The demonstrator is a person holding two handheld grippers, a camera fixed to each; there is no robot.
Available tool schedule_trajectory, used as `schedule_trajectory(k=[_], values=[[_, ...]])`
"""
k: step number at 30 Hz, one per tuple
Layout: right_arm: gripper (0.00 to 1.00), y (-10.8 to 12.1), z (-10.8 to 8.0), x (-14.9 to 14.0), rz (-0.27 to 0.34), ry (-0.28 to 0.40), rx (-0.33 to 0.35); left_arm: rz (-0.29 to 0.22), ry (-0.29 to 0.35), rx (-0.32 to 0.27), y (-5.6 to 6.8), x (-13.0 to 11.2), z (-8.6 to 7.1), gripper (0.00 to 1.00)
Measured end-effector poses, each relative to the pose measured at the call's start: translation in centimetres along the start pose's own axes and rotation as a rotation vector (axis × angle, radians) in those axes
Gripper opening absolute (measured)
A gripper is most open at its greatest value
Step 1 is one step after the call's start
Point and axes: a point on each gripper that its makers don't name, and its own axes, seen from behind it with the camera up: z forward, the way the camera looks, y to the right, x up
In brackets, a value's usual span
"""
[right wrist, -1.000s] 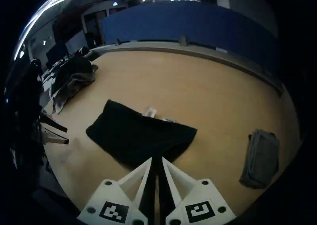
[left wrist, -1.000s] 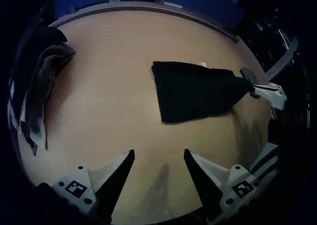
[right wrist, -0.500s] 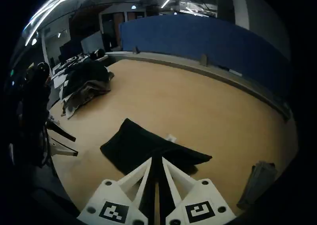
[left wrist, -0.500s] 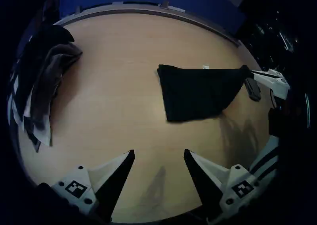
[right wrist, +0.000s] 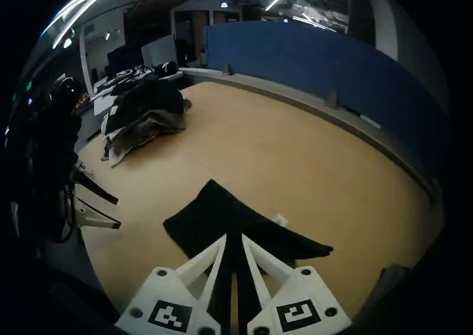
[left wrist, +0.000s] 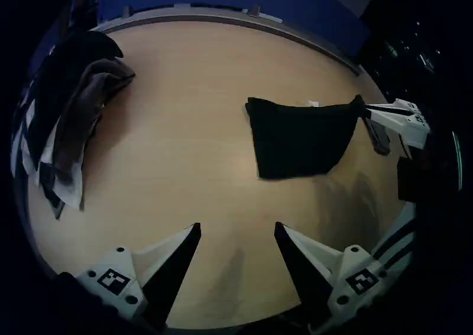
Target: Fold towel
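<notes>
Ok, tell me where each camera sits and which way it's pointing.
Left gripper view: rides the left gripper, jaws open at the bottom, above the table, facing the black towel and the right gripper pinching its corner.
Right gripper view: rides the right gripper, jaws shut on the towel, facing across the table to the blue partition; left gripper at left.
Shared: towel, table, clothes pile, each other's gripper.

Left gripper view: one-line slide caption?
Open left gripper hovers over the wooden table while the right gripper holds a corner of the black towel raised.
</notes>
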Motion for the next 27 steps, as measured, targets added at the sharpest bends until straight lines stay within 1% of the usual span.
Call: schedule_trajectory(k=[6, 18, 24, 27], values=[[0.03, -1.6, 1.6, 0.3, -0.032, -0.019, 0.041, -0.009, 0.005, 0.006, -0.8, -0.1, -0.4, 0.92], [0.03, -6.8, 5.2, -0.1, -0.115, -0.060, 0.155, -0.044, 0.009, 0.024, -2.2, -0.8, -1.0, 0.92], [0.03, -8.5, 7.0, -1.5, -0.155, -0.106, 0.200, -0.064, 0.010, 0.032, -2.8, -1.2, -1.0, 0.92], [0.03, -9.5, 8.1, -2.8, -0.155, -0.137, 0.228, -0.071, 0.011, 0.032, -3.0, -1.3, -0.9, 0.92]])
